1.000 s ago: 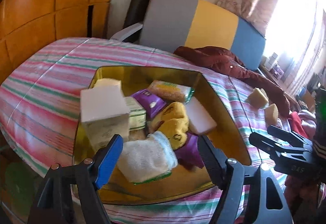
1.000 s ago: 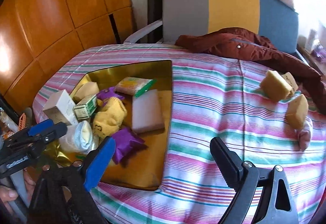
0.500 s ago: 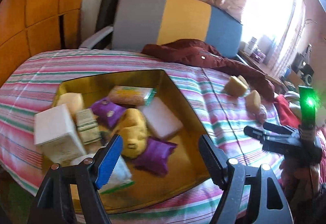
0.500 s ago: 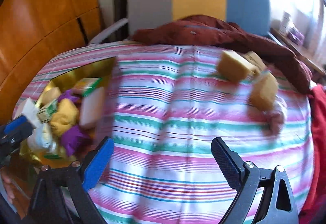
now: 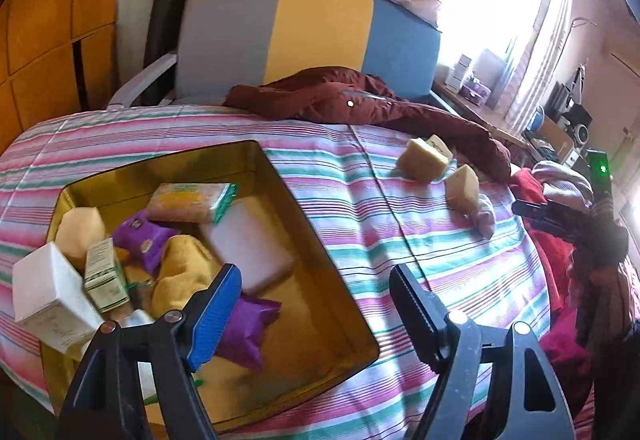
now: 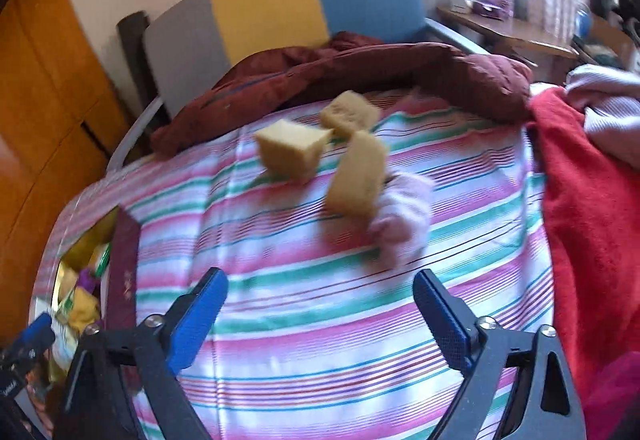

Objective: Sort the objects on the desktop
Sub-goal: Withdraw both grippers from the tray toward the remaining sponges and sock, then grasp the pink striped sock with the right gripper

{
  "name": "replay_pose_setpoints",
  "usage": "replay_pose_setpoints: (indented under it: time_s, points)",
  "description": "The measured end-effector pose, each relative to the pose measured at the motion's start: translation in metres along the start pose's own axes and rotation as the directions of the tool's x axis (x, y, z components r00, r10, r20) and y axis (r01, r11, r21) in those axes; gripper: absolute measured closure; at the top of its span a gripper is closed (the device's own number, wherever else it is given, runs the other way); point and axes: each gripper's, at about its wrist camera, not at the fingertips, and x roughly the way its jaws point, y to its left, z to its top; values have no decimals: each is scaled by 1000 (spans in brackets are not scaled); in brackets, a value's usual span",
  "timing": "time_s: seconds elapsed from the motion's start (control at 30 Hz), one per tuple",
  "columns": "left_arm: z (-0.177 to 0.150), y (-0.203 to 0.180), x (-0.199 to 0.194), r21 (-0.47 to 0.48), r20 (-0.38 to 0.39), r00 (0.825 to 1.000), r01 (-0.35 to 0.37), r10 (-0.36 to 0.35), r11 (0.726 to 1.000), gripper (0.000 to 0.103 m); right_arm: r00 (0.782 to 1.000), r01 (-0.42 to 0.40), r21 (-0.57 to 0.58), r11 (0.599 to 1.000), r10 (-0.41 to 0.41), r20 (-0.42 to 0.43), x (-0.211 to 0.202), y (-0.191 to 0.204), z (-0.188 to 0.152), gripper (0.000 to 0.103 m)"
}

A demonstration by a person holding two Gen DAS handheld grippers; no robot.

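A gold box (image 5: 328,240) lies open on the striped cloth, just ahead and to the left of the left tool. Inside it lie a white block (image 5: 248,244), a yellow cloth (image 5: 180,268), two purple packs (image 5: 144,240), a green-edged pack (image 5: 192,196), a small green box (image 5: 104,276) and a white box (image 5: 44,296). Ahead of the right tool three yellow sponges (image 6: 292,152) sit close together, one tilted up against a pink cloth (image 6: 404,216).

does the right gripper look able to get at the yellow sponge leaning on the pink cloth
Probably yes: the right gripper is empty, its jaws having just closed a little, and only bare striped bedspread lies between it and the yellow sponge.
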Motion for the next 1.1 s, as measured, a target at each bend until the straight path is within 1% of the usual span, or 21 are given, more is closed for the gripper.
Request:
replay_pose_setpoints:
  time_s: [0.03,0.1,0.23,0.37,0.47,0.57,0.7,0.77,0.87,0.93,1.03,1.1]
  points:
    - [1,-3,1,5,-1,1000,11,-11,1000,25,1000,15,3,1000,-15,-13,5,-7,4,26]
    - [3,-9,4,16,-12,999,37,-37,999,25,998,43,-9,999,-44,-37,12,-13,8,32]
    - [6,-25,11,40,-34,997,70,-69,997,27,993,80,-24,997,-81,-87,35,-30,19,33]
    - [8,-41,17,83,-34,996,90,-87,993,27,990,80,-9,997,-80,-116,55,-46,28,33]
    - [10,-51,26,89,-58,993,109,-104,990,27,988,58,22,998,-54,-142,74,-58,35,34]
    - [15,-57,35,84,-82,990,120,-113,989,27,987,50,24,998,-46,-156,89,-63,40,37]
    - [22,-66,51,67,-104,986,136,-129,988,27,984,34,11,999,-32,-173,105,-64,42,45]
    - [25,-71,57,61,-102,985,143,-136,988,27,985,33,-15,999,-35,-170,107,-62,43,48]
    - [29,-82,68,61,-123,980,163,-155,985,27,985,33,-56,998,-42,-165,106,-59,42,58]
    - [32,-93,76,68,-131,977,180,-170,981,27,984,39,-77,996,-52,-170,105,-57,42,66]
    - [37,-108,89,81,-151,969,210,-196,974,27,986,39,-97,995,-54,-157,99,-55,43,71]
    - [41,-118,98,72,-168,962,232,-217,970,28,988,52,-103,993,-66,-137,93,-55,45,71]
